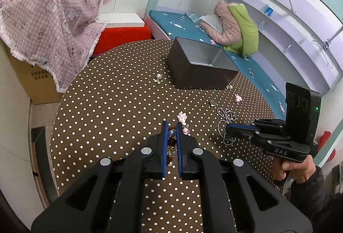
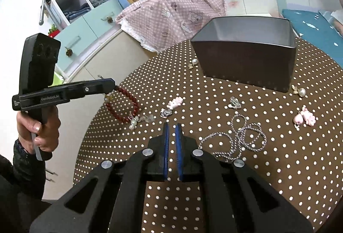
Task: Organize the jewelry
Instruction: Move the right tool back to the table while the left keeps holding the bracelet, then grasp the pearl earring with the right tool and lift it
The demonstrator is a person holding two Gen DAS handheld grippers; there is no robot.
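Observation:
My left gripper (image 1: 171,126) is shut on a red bead bracelet (image 1: 170,143); in the right wrist view the bracelet (image 2: 126,104) hangs from the left gripper's tip (image 2: 112,83) and trails onto the table. My right gripper (image 2: 172,126) is shut and empty above the polka-dot table (image 2: 214,200), just left of a silver chain necklace (image 2: 238,138). A dark open box (image 2: 246,61) stands at the back of the table. Pink charms (image 2: 305,118), pearl earrings (image 2: 300,90) and a small clip (image 2: 234,103) lie scattered.
The round brown table (image 1: 107,104) ends near a cardboard box under a pink checked cloth (image 1: 47,25). A bed with a teal cover (image 1: 193,27) lies behind the box. A pearl earring (image 1: 159,78) lies left of the box. White cabinets (image 2: 85,18) stand to the left.

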